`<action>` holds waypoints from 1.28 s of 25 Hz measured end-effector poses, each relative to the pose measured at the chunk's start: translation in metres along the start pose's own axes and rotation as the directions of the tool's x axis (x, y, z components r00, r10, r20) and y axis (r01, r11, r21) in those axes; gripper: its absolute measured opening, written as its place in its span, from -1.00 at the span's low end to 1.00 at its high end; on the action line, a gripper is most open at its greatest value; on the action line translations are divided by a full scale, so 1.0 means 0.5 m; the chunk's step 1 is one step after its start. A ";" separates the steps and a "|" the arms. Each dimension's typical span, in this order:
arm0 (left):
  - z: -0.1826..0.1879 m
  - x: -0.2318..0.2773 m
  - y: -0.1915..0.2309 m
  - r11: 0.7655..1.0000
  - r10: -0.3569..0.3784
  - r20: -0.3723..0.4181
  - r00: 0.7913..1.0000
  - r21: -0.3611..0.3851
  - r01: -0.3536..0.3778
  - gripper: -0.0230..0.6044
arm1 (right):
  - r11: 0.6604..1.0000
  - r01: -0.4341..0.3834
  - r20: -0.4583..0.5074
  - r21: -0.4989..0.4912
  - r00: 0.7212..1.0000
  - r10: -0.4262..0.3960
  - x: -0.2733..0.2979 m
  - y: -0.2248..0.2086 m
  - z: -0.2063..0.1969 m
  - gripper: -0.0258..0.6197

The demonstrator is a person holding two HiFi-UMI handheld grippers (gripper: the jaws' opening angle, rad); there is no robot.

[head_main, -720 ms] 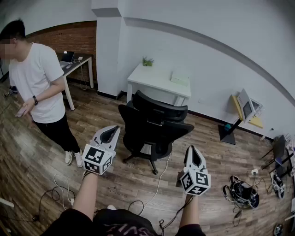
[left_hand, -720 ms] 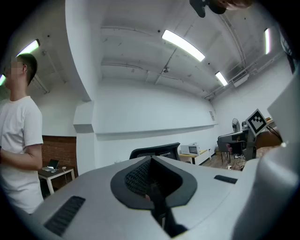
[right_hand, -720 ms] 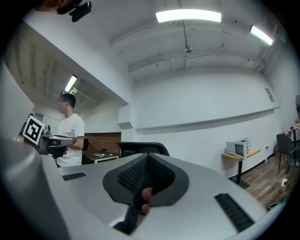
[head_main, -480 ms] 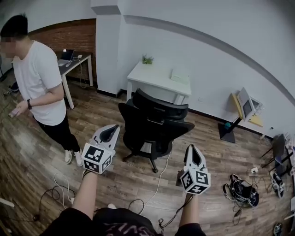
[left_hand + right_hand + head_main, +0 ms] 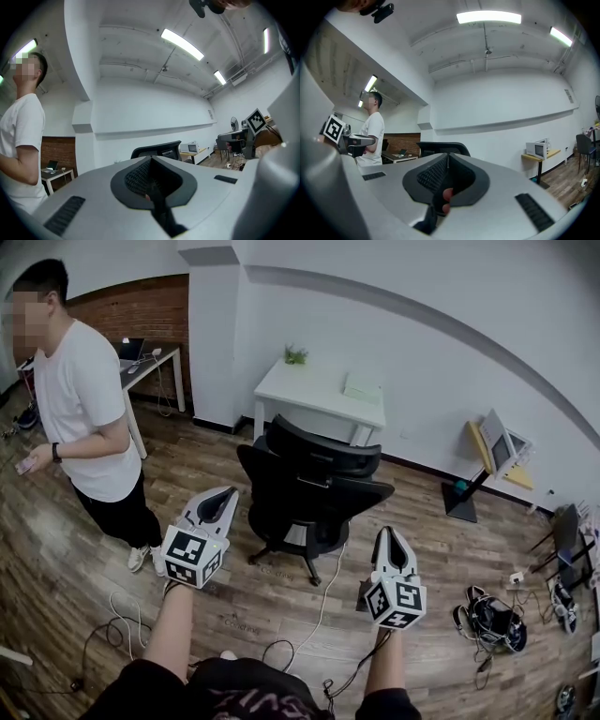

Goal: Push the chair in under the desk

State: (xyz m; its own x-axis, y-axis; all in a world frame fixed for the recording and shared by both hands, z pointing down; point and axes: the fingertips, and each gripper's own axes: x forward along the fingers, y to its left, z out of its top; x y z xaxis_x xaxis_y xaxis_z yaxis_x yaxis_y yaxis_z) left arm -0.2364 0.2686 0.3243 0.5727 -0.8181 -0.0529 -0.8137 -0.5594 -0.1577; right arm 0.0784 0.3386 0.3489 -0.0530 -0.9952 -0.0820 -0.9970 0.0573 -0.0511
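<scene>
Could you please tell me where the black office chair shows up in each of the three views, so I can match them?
Head view: the black office chair stands at centre, in front of the white desk.
Left gripper view: only its backrest top shows, just below centre.
Right gripper view: the backrest top shows slightly left of centre.
Shared landmark: the person in a white T-shirt, left of the chair in all three.

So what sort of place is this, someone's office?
Probably an office or lab workspace: a black wheeled office chair stands before a small white desk, a second desk with a laptop sits by a brick wall, and loose cables lie on the wood-plank floor.
</scene>
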 end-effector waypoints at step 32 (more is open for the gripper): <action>-0.090 0.179 0.082 0.996 -0.087 -0.039 0.995 -0.025 0.086 -0.88 | 0.996 0.054 -0.064 -0.072 0.996 -0.058 0.162 -0.035 -0.060 -0.83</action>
State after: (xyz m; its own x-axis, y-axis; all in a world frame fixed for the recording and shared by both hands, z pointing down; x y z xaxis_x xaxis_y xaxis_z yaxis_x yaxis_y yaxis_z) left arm -0.2228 0.1662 0.3576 0.6370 -0.7708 -0.0005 -0.7636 -0.6310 -0.1371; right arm 0.0901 0.2548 0.3729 0.0020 -0.9999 -0.0151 -0.9999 -0.0022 0.0165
